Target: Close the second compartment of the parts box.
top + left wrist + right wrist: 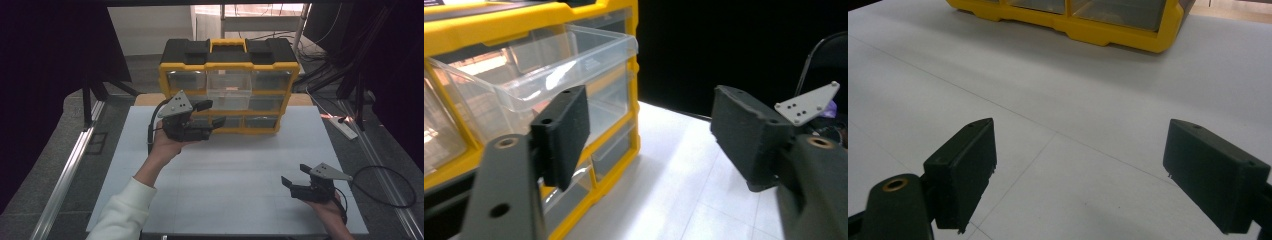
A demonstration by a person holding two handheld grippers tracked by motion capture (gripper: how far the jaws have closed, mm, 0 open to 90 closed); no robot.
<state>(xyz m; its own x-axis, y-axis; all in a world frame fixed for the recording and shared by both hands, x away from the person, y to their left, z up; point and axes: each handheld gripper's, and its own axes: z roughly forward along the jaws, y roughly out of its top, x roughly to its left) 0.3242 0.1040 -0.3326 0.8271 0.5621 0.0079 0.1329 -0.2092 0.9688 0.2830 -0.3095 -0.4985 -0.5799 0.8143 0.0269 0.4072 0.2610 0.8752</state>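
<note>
Organizer: one yellow-and-black drawer organizer [229, 85] stands at the far middle of the white table [225, 180].
Drawers: one clear drawer [229, 90] in the middle of the top row is pulled out; other drawer fronts sit flush, count uncertain.
Left claw: left claw [212, 112] released, nothing between its jaws, just in front of the organizer, beside the pulled-out drawer.
Right claw: right claw [295, 178] released, empty, low over the near right table, well apart from the organizer.

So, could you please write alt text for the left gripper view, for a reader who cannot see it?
The left claw, jaws apart with nothing between them, points past a yellow organiser whose clear drawer is pulled out. The organiser stands on a white table; a grey plate shows at right against a dark background.
</note>
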